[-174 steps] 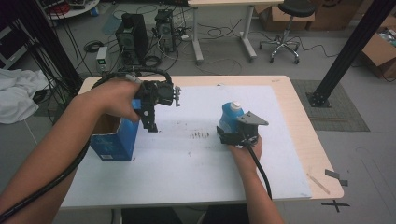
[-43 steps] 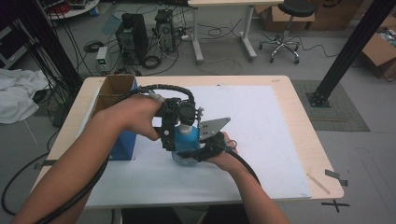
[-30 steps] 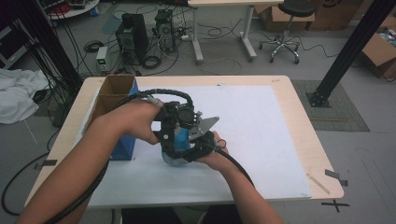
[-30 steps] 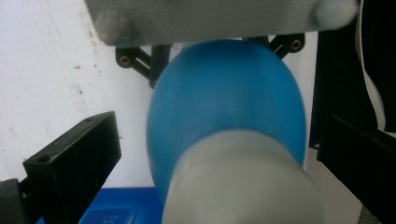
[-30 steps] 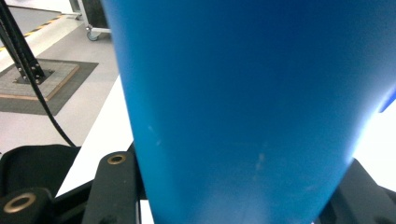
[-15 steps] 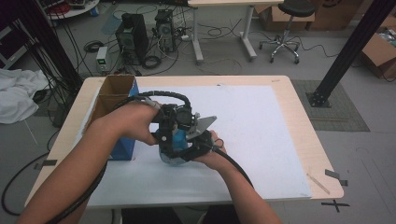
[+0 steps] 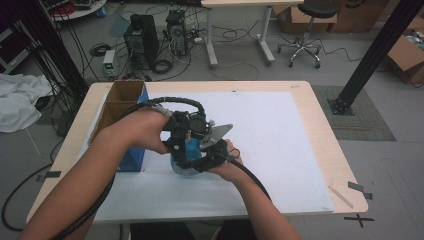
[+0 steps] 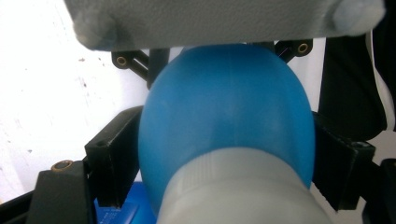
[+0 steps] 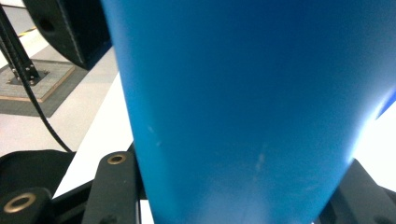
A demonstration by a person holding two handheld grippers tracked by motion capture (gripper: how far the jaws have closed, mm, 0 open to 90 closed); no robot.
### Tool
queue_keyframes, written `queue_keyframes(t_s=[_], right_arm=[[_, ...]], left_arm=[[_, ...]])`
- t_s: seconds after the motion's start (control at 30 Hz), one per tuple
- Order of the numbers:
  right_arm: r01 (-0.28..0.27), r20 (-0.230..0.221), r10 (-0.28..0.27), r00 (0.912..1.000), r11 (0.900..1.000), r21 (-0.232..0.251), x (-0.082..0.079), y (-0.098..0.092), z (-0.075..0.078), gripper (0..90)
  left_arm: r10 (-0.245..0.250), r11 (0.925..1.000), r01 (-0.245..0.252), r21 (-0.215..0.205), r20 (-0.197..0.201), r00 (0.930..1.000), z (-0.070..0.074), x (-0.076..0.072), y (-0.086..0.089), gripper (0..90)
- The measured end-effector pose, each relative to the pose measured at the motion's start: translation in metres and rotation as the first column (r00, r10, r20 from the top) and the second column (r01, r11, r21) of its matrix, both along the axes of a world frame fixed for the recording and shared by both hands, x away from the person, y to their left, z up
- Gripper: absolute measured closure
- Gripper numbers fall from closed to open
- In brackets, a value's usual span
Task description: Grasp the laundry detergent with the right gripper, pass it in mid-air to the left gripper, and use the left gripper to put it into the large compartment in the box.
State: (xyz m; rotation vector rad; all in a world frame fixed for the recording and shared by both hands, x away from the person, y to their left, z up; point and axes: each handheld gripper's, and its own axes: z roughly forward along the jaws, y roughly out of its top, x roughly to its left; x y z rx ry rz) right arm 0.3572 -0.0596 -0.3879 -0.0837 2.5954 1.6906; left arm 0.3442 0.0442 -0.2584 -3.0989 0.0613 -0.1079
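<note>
Both grippers bunched together over the white sheet [image 7: 280, 135], left of table centre, just right of the open cardboard box [image 7: 122, 102] with blue sides.

Left gripper [image 7: 186, 131]: held from the left, jaws clamped on a blue bottle [image 8: 226, 116]. In the left gripper view black jaws press against both flanks of the rounded blue body, grey-white cap or neck part [image 8: 238, 191] nearest the camera, at the bottom. Grey plate of the other gripper across the top of that view.

Right gripper [image 7: 210, 150]: held from below right, grey three-cornered plate [image 7: 220, 132] on top, cable trailing back along the forearm. Right gripper view: blue bottle wall [image 9: 243, 107] very close, black jaws at both lower corners hard up against it. Looks gripped here too; contact at the right jaw partly out of frame.

Bottle in the high view [image 7: 186, 152]: blue patch between the two grippers, low over the sheet, mostly hidden by hands and hardware. Cannot tell whether its base touches the sheet.

Left hand [image 7: 145, 131] wrapped on its gripper, right hand [image 7: 225, 162] under its own.

Background: floor with PC towers [image 7: 142, 32], cables, office chair [image 7: 305, 30], black frame post [image 7: 370, 55] at right.
</note>
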Motion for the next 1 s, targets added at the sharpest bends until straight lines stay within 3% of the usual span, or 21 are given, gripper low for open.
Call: queue_keyframes(t_s=[0.3, 1.0], right_arm=[[0.002, 0.000, -0.002, 1.0000, 1.000, 0.012, 0.0002, 0.0006, 0.0008, 45.9], [-0.002, 0.015, 0.002, 0.9999, 1.000, 0.012, 0.0000, 0.0033, 0.0017, 45.9]], left_arm=[[0.003, 1.0000, -0.003, 0.003, -0.012, 0.9999, 0.0008, 0.0011, -0.0004, 26.5], [0.001, 1.0000, -0.001, -0.005, 0.007, 1.0000, 0.0022, -0.0018, 0.0025, 34.9]])
